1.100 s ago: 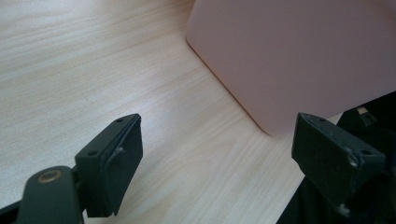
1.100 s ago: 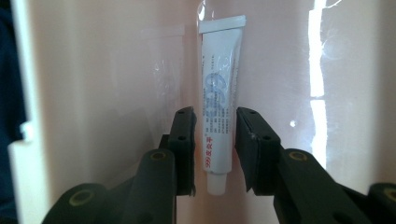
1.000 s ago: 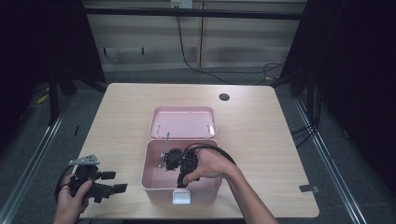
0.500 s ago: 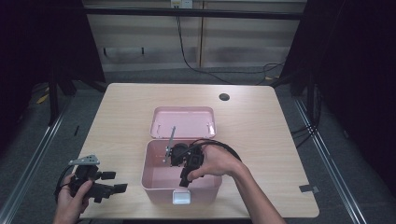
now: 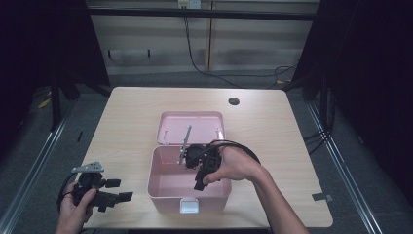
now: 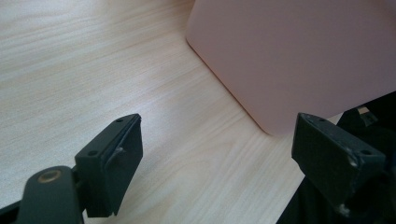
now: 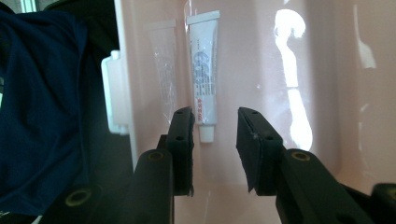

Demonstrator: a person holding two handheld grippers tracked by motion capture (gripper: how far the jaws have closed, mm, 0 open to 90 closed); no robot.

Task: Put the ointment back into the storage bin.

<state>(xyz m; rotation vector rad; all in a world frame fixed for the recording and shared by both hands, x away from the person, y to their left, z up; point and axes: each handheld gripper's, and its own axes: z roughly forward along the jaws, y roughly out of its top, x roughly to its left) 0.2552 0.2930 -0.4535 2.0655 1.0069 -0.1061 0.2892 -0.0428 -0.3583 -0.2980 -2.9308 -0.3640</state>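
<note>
Tube (image 7: 204,70) lies flat inside the pink box (image 5: 160,187), untouched beyond the right gripper (image 7: 215,135), whose narrowly parted jaws grasp nothing. Its printed label is too small to read. Left gripper (image 6: 215,154) rests released, jaws wide, near the tabletop's front-left corner.

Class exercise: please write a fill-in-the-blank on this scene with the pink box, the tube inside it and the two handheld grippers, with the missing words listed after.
1. The white tube lies inside the ____ box.
2. The box stands on a wooden table with its lid ____.
3. The right gripper points into the box with nothing between its ____.
4. The left gripper sits beside the box with its jaws wide ____.

Missing words: pink; open; jaws; open
</note>
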